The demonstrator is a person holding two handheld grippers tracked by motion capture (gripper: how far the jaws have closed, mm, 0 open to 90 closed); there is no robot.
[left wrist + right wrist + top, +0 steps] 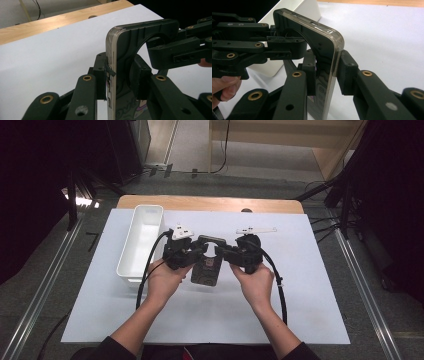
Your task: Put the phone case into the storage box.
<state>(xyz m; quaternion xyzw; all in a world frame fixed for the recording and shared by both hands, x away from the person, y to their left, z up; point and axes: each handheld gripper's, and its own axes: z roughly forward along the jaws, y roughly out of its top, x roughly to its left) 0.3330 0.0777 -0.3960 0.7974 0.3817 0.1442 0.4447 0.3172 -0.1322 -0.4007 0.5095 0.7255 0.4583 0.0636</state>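
At centre frame, the phone (206, 265) is held on edge above the white sheet (300, 285). The left gripper (192, 254) pinches one side; the right gripper (224, 253) clamps the opposite side. A white bin (141, 240) stands left.

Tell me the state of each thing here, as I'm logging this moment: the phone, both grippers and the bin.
Phone: held between both grippers above the white sheet, edge gripped from each side, in a clear case.
Left gripper: shut on the phone, pads pressing both faces.
Right gripper: shut on the phone, clamping its edge.
White bin: upright on the sheet, left of the hands, nothing visible inside.
White sheet: lying flat on the table.
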